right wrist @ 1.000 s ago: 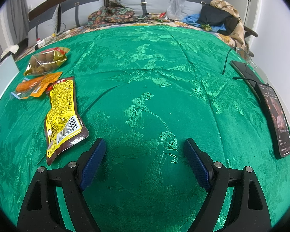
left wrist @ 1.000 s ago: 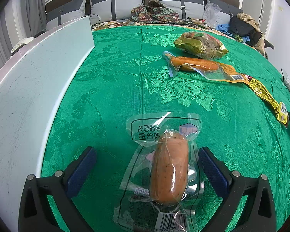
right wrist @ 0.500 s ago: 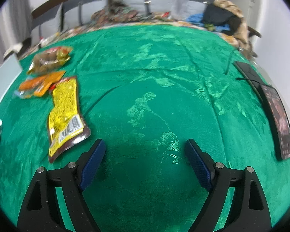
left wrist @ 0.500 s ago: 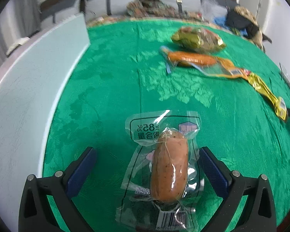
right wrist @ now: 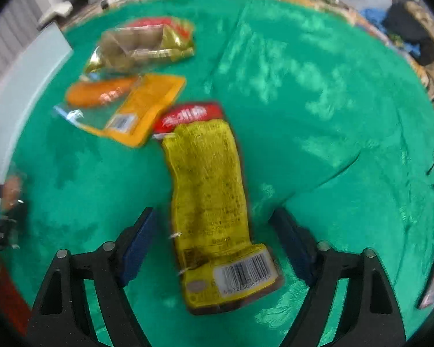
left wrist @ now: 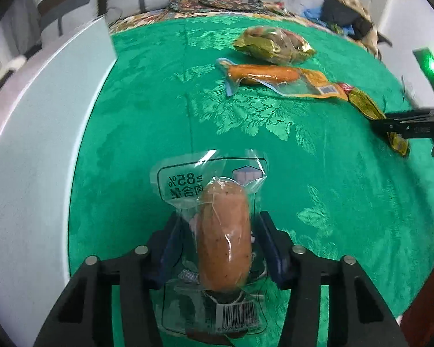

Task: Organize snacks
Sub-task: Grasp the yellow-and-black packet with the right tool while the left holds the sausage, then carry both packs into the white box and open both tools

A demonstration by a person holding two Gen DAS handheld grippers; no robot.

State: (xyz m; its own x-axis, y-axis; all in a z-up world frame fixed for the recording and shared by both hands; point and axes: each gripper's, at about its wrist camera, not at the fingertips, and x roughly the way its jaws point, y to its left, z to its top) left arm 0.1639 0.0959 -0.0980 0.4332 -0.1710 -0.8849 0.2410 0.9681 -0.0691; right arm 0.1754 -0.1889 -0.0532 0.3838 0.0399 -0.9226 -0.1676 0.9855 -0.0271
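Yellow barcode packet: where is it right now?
In the right wrist view the yellow packet lies on the green cloth between the open right gripper jaws, its red end beside the orange sausage pack.

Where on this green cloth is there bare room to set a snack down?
Bare green cloth lies right of the yellow snack packet, and between the sausage pack and the orange sausage pack. The far-left cluster around the gold bag is crowded.
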